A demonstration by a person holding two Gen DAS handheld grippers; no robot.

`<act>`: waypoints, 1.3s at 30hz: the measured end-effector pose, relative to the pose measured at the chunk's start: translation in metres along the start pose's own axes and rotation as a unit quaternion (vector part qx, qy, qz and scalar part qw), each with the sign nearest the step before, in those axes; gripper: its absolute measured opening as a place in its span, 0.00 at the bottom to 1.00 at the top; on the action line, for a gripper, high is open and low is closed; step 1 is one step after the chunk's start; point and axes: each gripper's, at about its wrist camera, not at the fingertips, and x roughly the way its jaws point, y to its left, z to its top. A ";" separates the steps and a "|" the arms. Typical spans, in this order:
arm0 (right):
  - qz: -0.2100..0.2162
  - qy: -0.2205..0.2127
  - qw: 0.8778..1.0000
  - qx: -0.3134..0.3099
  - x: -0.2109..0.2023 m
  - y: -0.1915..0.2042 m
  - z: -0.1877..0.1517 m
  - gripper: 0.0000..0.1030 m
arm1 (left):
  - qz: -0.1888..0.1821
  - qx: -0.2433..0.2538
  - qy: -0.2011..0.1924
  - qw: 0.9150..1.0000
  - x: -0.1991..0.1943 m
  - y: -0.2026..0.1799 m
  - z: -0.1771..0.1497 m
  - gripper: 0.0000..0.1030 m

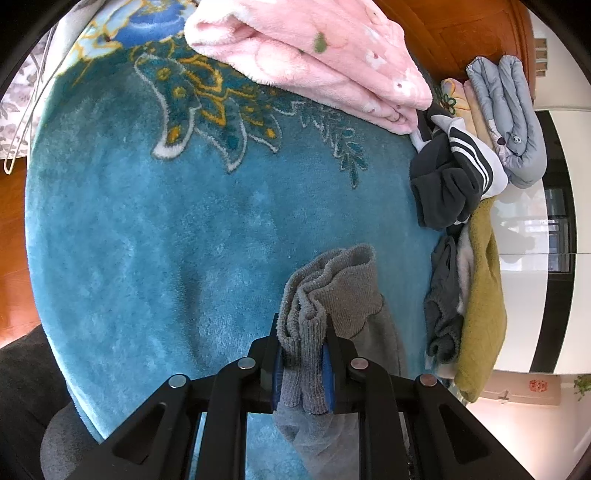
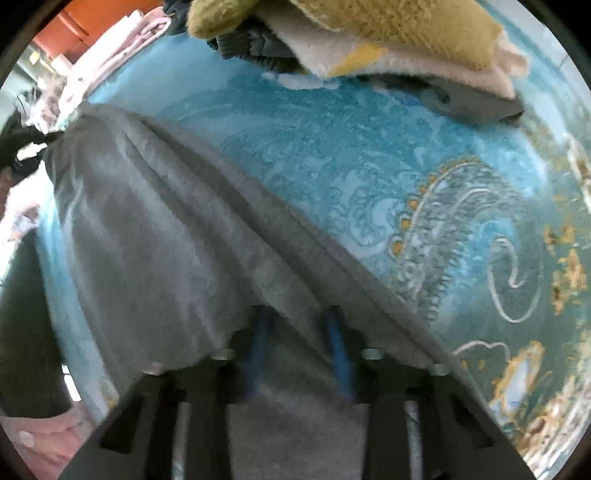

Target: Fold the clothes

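Observation:
My left gripper (image 1: 303, 354) is shut on the ribbed hem of a grey knit garment (image 1: 332, 291), which bunches up between the jaws and hangs below them over the blue carpet (image 1: 166, 221). In the right wrist view the same grey garment (image 2: 155, 229) drapes over my right gripper (image 2: 301, 332) and stretches away to the upper left. Its blue pads (image 2: 338, 347) stand a little apart with grey cloth between them and over their tips. The view is blurred.
A folded pink fleece blanket (image 1: 314, 55) lies at the far edge of the carpet. A pile of clothes sits to the right: a dark striped garment (image 1: 454, 173), a grey padded piece (image 1: 513, 118) and an olive sweater (image 1: 480, 295), also seen in the right wrist view (image 2: 369, 26).

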 end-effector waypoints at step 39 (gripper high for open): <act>0.038 -0.162 0.937 0.308 -0.054 0.004 -0.123 0.24 | 0.009 0.093 -0.043 0.995 -0.007 -0.046 0.018 0.14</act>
